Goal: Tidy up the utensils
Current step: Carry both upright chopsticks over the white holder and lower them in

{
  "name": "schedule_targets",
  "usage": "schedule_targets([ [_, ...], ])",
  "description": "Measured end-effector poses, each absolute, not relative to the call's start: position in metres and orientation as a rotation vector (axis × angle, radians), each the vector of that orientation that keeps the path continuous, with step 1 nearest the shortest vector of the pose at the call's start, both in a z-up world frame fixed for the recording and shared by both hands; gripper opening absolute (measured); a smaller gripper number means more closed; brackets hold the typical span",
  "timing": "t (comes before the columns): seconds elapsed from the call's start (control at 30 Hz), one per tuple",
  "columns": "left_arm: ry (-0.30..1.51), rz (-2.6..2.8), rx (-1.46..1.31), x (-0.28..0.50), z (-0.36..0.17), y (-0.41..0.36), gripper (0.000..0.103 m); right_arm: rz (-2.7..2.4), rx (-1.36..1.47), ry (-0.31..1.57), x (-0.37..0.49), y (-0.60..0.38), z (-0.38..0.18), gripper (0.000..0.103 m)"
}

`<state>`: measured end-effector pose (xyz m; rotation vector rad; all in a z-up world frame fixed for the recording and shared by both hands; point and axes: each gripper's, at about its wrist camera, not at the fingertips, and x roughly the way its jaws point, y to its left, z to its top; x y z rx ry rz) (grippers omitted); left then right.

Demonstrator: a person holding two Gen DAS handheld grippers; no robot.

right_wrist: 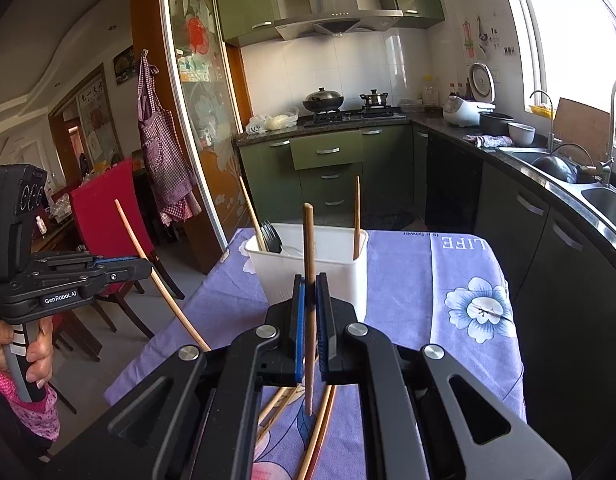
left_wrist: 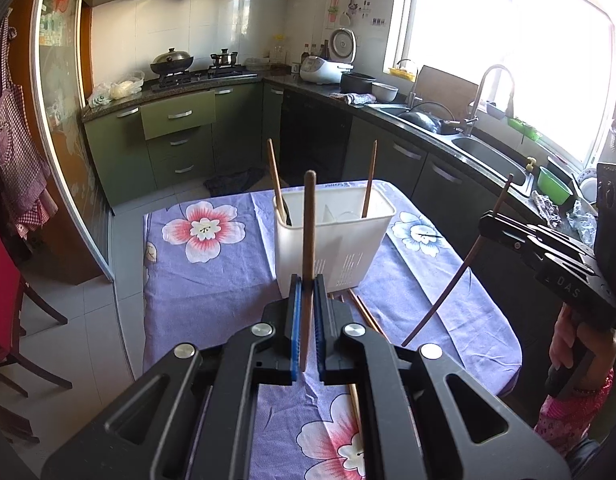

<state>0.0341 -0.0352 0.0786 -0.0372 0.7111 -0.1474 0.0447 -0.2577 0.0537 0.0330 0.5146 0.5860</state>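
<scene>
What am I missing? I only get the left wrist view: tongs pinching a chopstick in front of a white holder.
Observer: In the right wrist view, the tablecloth reads "LIFE" beyond the utensil holder.
Operator: How do my tongs look from outside?
Observer: The left tongs, shut on a chopstick, carry a "GenRobot.AI" label.
Operator: Is anything under the other tongs?
Observer: Loose chopsticks lie fanned on the cloth beneath the right tongs, which pinch a second chopstick.
</scene>
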Motion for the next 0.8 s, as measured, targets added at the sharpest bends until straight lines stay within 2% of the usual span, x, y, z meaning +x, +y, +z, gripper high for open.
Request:
schedule_targets([
  [0.53,0.505,-0.168,-0.002,0.078,0.190,-0.054,0.006,0.565,0.051,0.352,0.125,-0.232,0.173,0.006],
  [0.67,0.486,-0.143,-0.003,0.107,0.197,-0.056,0.006,0.539,0.051,0.378,0.158,-0.221,0.171,0.006],
  [0.8,0.508,-0.125,-0.006,0.136,0.180,-0.058,0.006,0.526,0.049,0.430,0.182,-0.211,0.141,0.006],
])
